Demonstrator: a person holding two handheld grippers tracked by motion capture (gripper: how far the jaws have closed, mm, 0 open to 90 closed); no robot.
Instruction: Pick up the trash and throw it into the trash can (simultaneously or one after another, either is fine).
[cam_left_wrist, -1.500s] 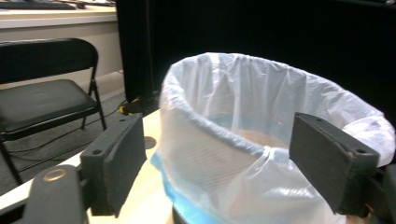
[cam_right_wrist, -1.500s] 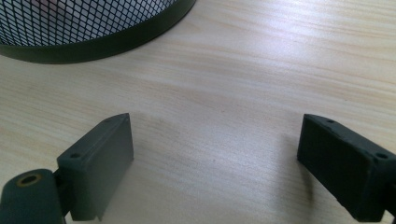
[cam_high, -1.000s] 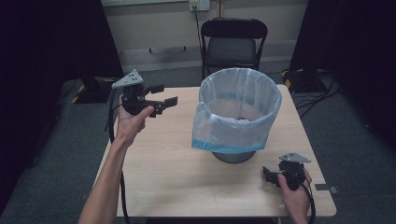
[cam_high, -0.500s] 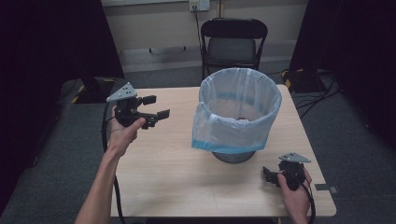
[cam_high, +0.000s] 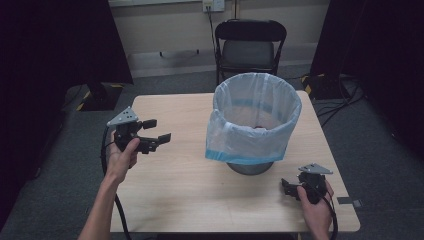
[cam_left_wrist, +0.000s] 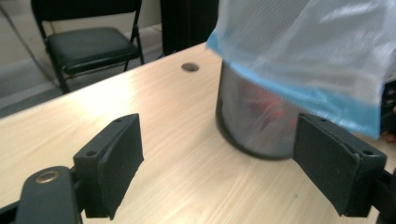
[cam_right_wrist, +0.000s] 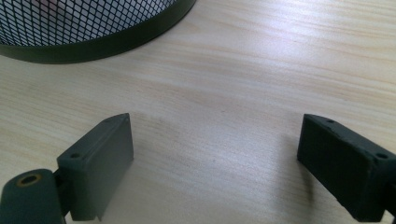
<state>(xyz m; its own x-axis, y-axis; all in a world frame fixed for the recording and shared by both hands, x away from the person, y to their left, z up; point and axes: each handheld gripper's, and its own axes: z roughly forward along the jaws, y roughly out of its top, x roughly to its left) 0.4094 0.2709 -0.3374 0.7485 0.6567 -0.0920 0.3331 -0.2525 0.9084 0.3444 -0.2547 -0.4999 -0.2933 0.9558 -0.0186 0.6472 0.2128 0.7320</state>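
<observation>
- Table (cam_high: 165, 195) of pale wood, with a black folding chair (cam_high: 250, 42) at its far side.
- Bin (cam_high: 252, 120) of black mesh, lined with a clear bag (cam_high: 235, 142) edged in blue, right of the table's centre.
- Left gripper (cam_high: 156, 131) held above the left side, jaws wide, gripping nothing.
- Right gripper (cam_high: 286, 188) low at the near right corner, just beside the bin's base, jaws wide, gripping nothing.

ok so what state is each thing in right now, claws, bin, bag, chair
left claw: open, empty, held above the table left of the bin
right claw: open, empty, low over the table near the bin's base
mesh bin: upright on the table, something red inside
bin bag: lining the bin, top folded down over the rim
folding chair: unfolded, unoccupied, behind the table
</observation>
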